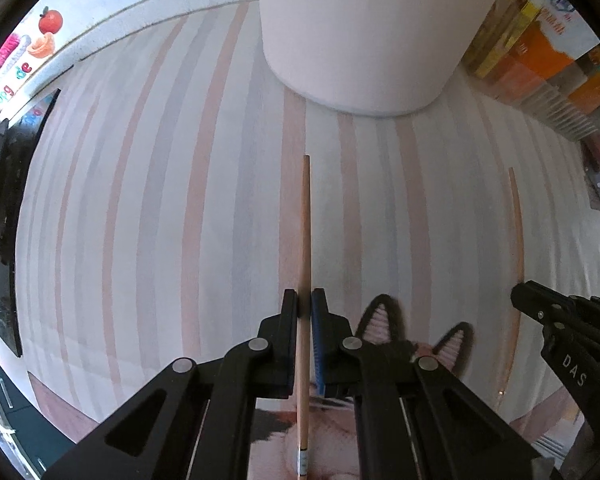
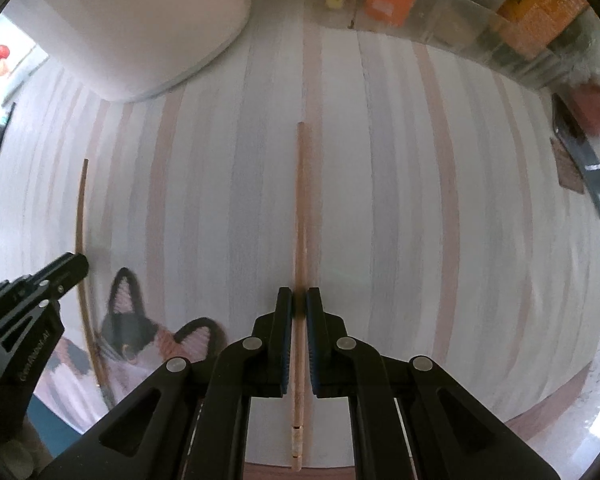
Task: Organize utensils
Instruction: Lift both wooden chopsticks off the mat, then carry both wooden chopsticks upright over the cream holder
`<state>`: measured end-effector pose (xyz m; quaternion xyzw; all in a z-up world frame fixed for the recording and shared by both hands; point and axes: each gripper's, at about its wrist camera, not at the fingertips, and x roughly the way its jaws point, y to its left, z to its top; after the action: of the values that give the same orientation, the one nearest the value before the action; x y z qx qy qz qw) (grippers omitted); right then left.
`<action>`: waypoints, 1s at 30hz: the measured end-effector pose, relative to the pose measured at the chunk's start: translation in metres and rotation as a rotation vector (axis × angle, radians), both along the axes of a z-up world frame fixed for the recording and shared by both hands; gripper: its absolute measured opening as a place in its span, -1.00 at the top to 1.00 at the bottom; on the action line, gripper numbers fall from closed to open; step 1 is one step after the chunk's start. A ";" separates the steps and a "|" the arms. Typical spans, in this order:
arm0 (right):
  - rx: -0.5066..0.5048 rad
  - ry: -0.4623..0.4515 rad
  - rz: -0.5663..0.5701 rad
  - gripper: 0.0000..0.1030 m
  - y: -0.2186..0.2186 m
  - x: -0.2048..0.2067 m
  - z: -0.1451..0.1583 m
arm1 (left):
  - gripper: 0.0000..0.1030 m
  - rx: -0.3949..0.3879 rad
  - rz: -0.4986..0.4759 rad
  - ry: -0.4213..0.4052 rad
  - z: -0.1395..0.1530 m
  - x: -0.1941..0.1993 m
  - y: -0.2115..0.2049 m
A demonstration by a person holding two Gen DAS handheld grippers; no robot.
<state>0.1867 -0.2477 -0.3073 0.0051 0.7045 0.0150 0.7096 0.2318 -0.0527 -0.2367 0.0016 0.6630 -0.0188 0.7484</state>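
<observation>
Two wooden chopsticks are held, one in each gripper. The left gripper (image 1: 305, 308) is closed nearly all the way, its jaws pressed against the sides of a chopstick (image 1: 306, 240) that runs straight ahead between them, its far tip pointing toward a white cylindrical container (image 1: 360, 32). The right gripper (image 2: 299, 308) is likewise narrowed onto the second chopstick (image 2: 301, 208), which is gripped partway along its length, with its decorated end trailing back beneath the jaws. Whether the far tips rest on the cloth or are lifted off it cannot be told.

Both chopsticks are set over a striped placemat (image 1: 160, 200) in pale pink, grey and white. A cat figure with black ears (image 2: 128, 320) is printed on the mat's near edge, between the two grippers. The white container stands at the mat's far side. Orange and yellow boxes (image 2: 540, 12) are lined up behind it to the right.
</observation>
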 end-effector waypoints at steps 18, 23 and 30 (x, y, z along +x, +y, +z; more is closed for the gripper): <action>0.261 -0.301 -0.124 0.86 -0.048 0.002 0.151 | 0.93 -0.227 -0.077 -0.330 0.182 0.002 -0.015; 0.324 -0.477 -0.150 0.86 -0.061 0.025 0.229 | 0.93 -0.314 -0.120 -0.470 0.255 0.023 -0.027; 0.343 -0.723 -0.164 0.86 -0.068 0.076 0.328 | 0.93 -0.299 -0.137 -0.620 0.317 0.074 -0.033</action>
<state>0.2623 -0.3153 0.0212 0.1738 0.3940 0.0767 0.8993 0.3061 -0.0858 0.0807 -0.0577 0.3925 -0.1645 0.9031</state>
